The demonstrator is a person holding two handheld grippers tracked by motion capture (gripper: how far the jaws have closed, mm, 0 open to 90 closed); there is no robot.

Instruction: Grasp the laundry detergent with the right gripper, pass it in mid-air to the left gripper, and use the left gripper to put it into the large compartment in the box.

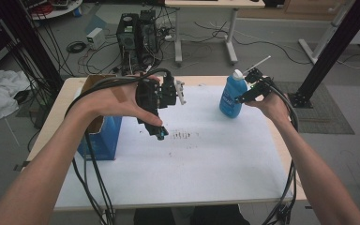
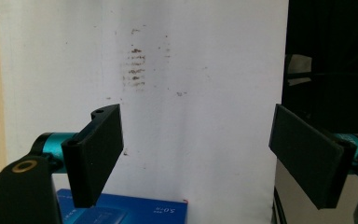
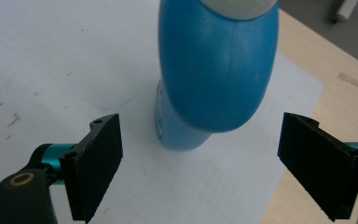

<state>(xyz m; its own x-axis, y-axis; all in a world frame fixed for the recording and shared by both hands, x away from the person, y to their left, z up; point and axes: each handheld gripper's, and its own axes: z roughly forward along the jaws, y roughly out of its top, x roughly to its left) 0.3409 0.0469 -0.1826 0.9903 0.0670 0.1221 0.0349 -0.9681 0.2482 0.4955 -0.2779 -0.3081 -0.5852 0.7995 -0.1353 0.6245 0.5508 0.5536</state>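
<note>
Here your right gripper (image 3: 200,163) is spread wide, nothing held, just short of the upright blue bottle (image 1: 231,97) at the white sheet's (image 1: 215,159) far right. Your left gripper (image 2: 196,154) hangs equally wide and empty above the smudged sheet, apparently beside the blue box (image 1: 104,138).

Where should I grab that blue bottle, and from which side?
Take the blue bottle across its wide, rounded body, below the white cap. It stands upright, so come in level from the right, where the right hand-held gripper already faces it, jaws open.
</note>
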